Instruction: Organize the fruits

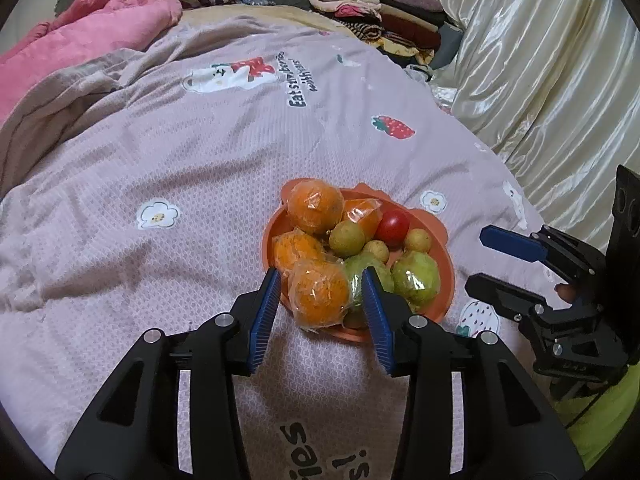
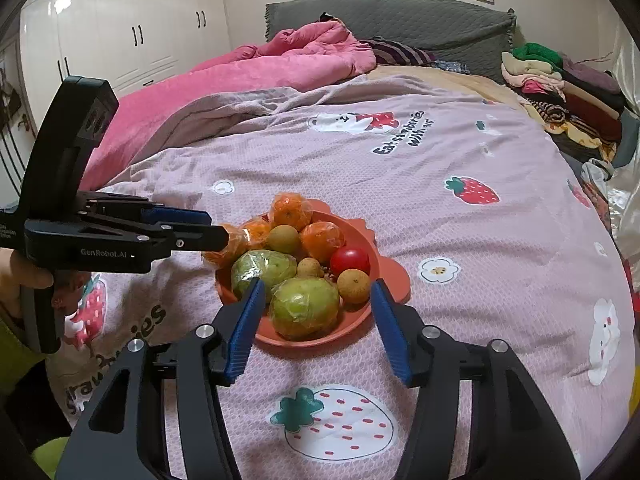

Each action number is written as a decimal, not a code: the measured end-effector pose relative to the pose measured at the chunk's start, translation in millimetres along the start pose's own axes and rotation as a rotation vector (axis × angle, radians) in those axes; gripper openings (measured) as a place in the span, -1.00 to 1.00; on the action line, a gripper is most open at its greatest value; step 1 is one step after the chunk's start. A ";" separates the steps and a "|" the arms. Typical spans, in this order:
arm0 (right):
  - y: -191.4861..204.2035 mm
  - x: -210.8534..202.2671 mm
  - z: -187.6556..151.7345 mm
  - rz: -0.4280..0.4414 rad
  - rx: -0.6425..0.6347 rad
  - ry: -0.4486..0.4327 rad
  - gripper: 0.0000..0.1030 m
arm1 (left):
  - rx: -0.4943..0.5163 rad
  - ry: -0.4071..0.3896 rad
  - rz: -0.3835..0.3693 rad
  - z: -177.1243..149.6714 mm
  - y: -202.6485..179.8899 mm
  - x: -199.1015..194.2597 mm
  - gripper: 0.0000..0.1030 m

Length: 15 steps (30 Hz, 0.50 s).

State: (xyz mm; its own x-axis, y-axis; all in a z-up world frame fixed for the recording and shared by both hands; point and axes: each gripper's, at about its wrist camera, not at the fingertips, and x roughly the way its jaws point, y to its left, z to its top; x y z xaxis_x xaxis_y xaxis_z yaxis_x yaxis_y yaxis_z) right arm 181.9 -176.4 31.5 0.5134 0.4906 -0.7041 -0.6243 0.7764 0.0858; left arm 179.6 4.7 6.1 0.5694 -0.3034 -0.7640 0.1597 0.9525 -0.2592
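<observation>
An orange bowl [image 1: 447,280] [image 2: 384,276] sits on the bed, piled with wrapped oranges, green guavas, small yellow-brown fruits and a red tomato [image 1: 393,226] [image 2: 349,261]. My left gripper [image 1: 323,280] is open, its blue pads on either side of the nearest wrapped orange [image 1: 320,298]; I cannot tell if they touch it. In the right wrist view the left gripper [image 2: 216,228] reaches the bowl's left rim. My right gripper [image 2: 316,290] is open, straddling a wrapped green guava [image 2: 304,312] at the bowl's near edge. It shows in the left wrist view [image 1: 476,258] right of the bowl.
The bowl rests on a pink strawberry-print quilt [image 2: 440,208]. A pink blanket [image 2: 280,64] lies bunched at the far left, folded clothes [image 2: 560,84] are stacked at the far right, and a shiny cream curtain [image 1: 540,60] hangs along the right side.
</observation>
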 end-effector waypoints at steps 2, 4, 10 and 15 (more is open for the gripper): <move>0.7 -2.3 -0.7 -0.004 0.001 -0.003 0.14 | -0.001 -0.006 0.003 0.4 -0.1 -2.3 -0.27; 0.1 -4.5 -1.3 -0.010 0.007 -0.006 0.17 | 0.000 -0.011 0.007 1.7 0.5 -3.6 -0.27; -1.9 -11.0 -1.6 -0.029 0.021 -0.015 0.33 | 0.005 -0.043 0.025 2.5 -1.5 -14.6 -0.13; -2.2 -18.9 -3.5 -0.044 0.035 -0.027 0.47 | 0.006 -0.072 0.049 1.3 -3.1 -25.6 0.02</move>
State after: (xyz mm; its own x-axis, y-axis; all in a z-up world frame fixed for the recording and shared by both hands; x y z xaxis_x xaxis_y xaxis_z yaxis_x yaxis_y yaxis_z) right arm 171.5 -188.7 42.1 0.5559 0.4656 -0.6886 -0.5802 0.8106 0.0797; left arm 165.6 9.5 27.2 0.6328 -0.2539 -0.7315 0.1349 0.9664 -0.2188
